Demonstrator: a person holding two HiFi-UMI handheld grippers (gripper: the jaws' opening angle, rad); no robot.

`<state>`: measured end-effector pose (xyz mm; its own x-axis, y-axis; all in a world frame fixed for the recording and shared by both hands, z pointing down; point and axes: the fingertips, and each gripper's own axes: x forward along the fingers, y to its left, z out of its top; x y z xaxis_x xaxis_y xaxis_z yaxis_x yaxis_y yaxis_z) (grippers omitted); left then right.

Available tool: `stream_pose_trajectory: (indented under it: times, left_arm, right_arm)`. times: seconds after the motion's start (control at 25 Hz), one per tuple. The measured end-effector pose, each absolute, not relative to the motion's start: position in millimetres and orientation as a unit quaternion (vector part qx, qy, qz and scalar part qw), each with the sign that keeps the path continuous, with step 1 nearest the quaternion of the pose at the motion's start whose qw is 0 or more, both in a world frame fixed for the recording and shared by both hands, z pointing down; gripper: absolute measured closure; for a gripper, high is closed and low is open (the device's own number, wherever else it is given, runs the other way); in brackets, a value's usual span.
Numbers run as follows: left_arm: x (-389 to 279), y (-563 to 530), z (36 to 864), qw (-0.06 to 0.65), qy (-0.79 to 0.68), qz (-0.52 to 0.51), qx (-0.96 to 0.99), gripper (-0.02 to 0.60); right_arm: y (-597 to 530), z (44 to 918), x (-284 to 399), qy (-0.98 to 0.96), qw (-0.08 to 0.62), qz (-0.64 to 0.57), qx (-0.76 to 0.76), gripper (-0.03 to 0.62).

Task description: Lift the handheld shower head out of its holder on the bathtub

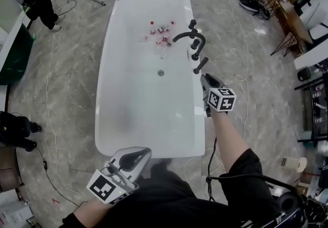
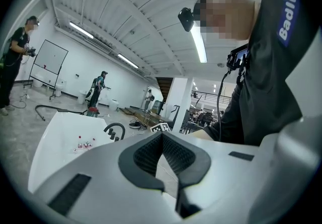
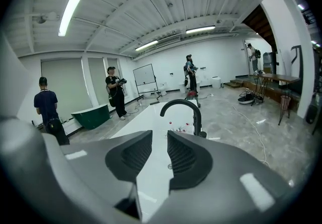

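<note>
Black shower head [image 1: 201, 65] sat unlifted on the bathtub's [image 1: 118, 68] right rim | I held right gripper [image 1: 205, 81] just nearside of it, jaws slightly spread, empty | left gripper [image 1: 139, 156] jaws pressed together, empty

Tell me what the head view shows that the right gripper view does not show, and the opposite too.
Only the head view: the left gripper and the person's right forearm. Only the right gripper view: the ceiling lights and a whiteboard by the far wall. Both: the white bathtub, its black faucet, the small red and white items inside, and the right gripper, jaws apart and empty.
</note>
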<state>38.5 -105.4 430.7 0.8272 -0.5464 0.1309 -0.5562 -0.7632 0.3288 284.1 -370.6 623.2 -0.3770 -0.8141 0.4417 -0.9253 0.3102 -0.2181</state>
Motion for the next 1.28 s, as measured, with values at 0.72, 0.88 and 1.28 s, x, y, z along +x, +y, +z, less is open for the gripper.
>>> stream_pose_trajectory:
  times: [0.72, 0.88, 1.28]
  left_arm:
    - [48.8, -136.5, 462.5, 0.195, -0.300, 0.032, 0.933, 0.581]
    - [49.0, -133.6, 475.9, 0.208, -0.303, 0.039, 0.929, 0.581]
    - [44.8, -147.7, 513.1, 0.229, -0.315, 0.045, 0.920, 0.581]
  right_arm:
    - [-483.8, 703.3, 325.3, -0.758, 0.245, 0.210, 0.566, 0.418]
    - [-496.5, 718.9, 334.7, -0.751, 0.267, 0.201, 0.570, 0.405]
    - [-535.7, 760.9, 358.7, -0.735, 0.297, 0.182, 0.581, 0.368]
